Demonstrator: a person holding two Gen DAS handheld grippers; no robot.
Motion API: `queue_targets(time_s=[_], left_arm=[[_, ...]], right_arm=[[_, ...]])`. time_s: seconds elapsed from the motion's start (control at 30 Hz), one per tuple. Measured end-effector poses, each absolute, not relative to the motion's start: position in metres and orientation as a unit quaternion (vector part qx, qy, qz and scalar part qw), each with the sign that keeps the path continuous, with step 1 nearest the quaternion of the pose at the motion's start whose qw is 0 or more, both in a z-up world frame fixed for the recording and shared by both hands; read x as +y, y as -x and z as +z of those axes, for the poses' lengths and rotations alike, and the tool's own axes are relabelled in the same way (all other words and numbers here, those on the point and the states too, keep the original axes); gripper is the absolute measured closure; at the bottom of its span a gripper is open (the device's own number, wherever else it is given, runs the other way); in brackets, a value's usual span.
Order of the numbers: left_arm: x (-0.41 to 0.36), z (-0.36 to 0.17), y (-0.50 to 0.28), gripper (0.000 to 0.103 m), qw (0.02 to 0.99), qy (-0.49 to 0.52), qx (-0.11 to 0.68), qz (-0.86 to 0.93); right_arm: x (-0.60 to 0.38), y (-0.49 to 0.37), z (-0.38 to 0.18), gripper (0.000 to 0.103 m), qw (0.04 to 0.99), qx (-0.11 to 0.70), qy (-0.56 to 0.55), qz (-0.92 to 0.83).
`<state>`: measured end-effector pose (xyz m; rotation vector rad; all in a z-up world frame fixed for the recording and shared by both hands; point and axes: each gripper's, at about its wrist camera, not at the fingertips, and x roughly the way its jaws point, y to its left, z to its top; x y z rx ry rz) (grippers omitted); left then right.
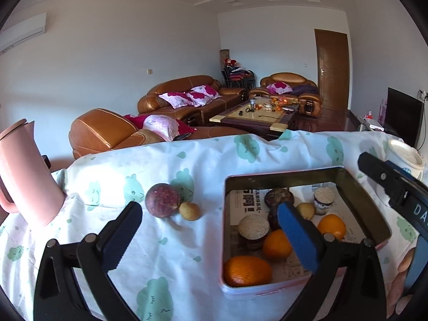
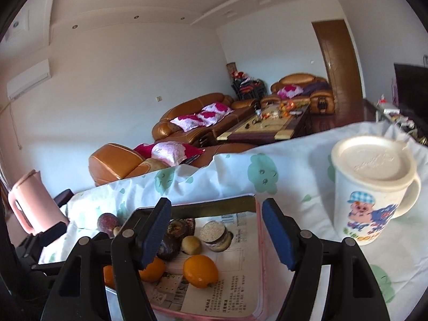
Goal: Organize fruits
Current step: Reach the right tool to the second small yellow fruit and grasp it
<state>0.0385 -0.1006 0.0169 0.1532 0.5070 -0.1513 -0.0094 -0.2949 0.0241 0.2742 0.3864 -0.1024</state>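
Now, line by line:

Fruit left outside: purple passion fruit (image 1: 162, 200) and small tan fruit (image 1: 189, 211), touching, on the cloth left of the tin.
Direction from fingers: up and slightly right of the left fingertip of the left gripper (image 1: 210, 215); well left of the right gripper (image 2: 216, 228), which hangs over the tin.
Nearer hand: left, by judgement; the right would have to cross the tin.
Long axis: none to speak of on the round passion fruit; tan fruit slightly oval, lying roughly crosswise in the left wrist view.
Left fingers: spread as wide as they go, nothing between them.
Right fingers: parted to a middling gap, nothing clamped; only tin contents seen through the gap.
Tin (image 1: 283, 175): rectangular, pink outside, lined with printed paper, already holding three oranges (image 1: 247, 270), dark round fruits, another tan fruit and two small jars.
Likely next move: swing left, straddle one loose fruit, close gently; risk of nudging its neighbour, since the two touch.
Surface: white tablecloth (image 1: 165, 243) with green cloud figures, wrinkled; fruit could roll along a fold.
Beside: pink jug (image 1: 25, 176) at far left, lidded cartoon mug (image 2: 371, 187) right of the tin.
Room: brown leather sofas (image 1: 184, 93) with pink cushions, cluttered coffee table, brown door, dark screen at right.
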Motion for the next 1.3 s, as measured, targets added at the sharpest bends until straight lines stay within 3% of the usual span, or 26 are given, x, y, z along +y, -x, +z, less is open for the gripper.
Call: queue_targets(time_s=[0.67, 1.2, 1.27, 1.3], left_arm=[[-0.033, -0.001, -0.05, 0.0, 0.96, -0.085, 0.266, -0.019], [0.057, -0.009, -0.084, 0.0, 0.95, -0.061, 0.302, 0.046], [0.069, -0.011, -0.088, 0.0, 0.948, -0.046, 0.311, 0.056], [0.074, -0.012, -0.09, 0.0, 0.946, -0.04, 0.316, 0.063]], right_arm=[[-0.239, 0.014, 0.021, 0.027, 0.973, 0.207, -0.078, -0.072], [-0.133, -0.045, 0.01, 0.027, 0.963, 0.27, -0.002, 0.021], [-0.118, -0.062, 0.008, 0.03, 0.954, 0.296, 0.025, 0.034], [-0.111, -0.072, 0.006, 0.04, 0.948, 0.313, 0.044, 0.036]])
